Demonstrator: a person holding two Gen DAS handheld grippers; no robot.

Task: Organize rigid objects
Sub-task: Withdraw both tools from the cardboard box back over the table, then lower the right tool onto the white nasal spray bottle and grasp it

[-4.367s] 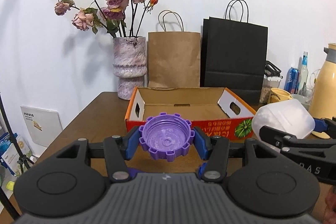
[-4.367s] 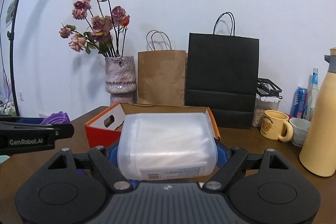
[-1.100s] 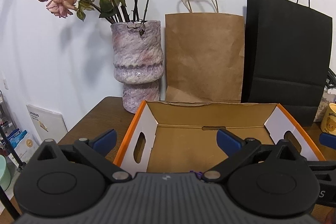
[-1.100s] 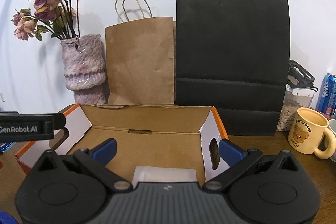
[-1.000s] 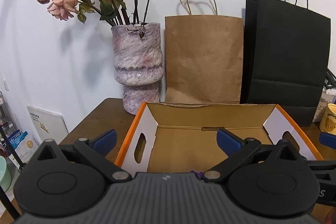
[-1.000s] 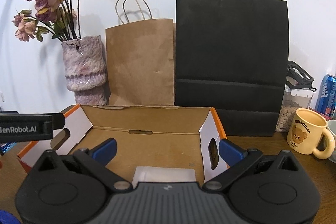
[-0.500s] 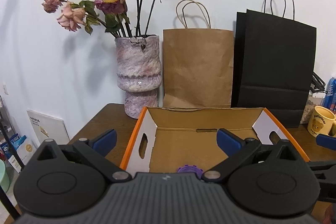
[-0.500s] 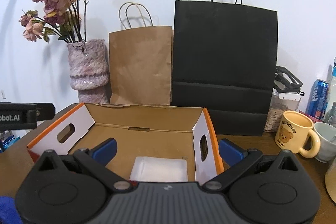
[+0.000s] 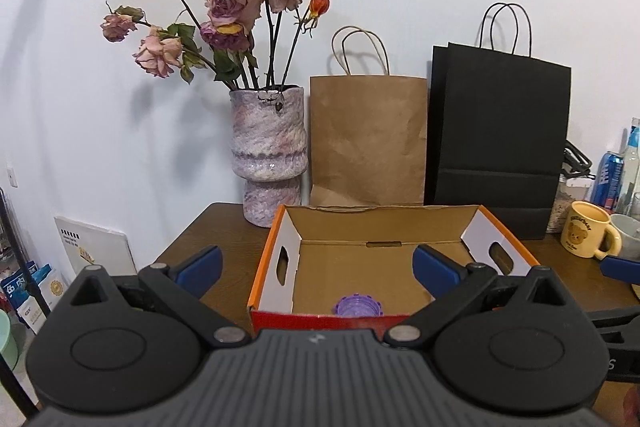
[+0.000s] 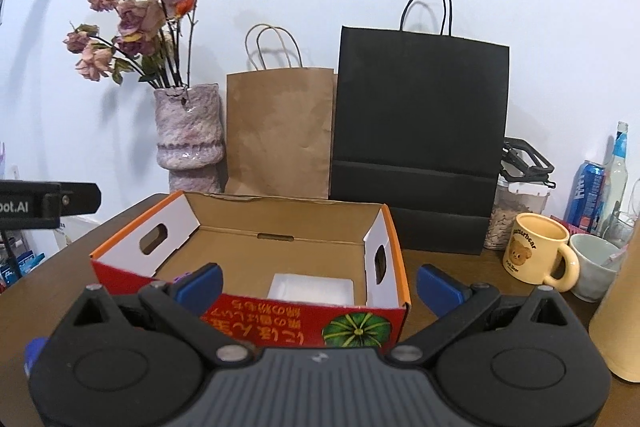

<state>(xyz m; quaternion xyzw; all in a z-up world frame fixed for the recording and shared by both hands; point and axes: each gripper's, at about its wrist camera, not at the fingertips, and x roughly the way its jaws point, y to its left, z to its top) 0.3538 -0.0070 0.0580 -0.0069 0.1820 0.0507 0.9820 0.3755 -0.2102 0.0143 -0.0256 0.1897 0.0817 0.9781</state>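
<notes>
Both grippers stand with jaws apart and nothing held: left gripper [image 9: 316, 269], right gripper [image 10: 318, 285]. The purple cap [image 9: 357, 305] and the white container [image 10: 310, 287] lie inside the cardboard box [image 10: 248, 307], against its near wall. Risk: a low re-entry could catch that wall and push the light box toward the vase [image 10: 189, 137] and paper bags [image 10: 280, 133] at the tabletop's rear edge. The mug [image 10: 534, 253] and cup beside it crowd the right side
</notes>
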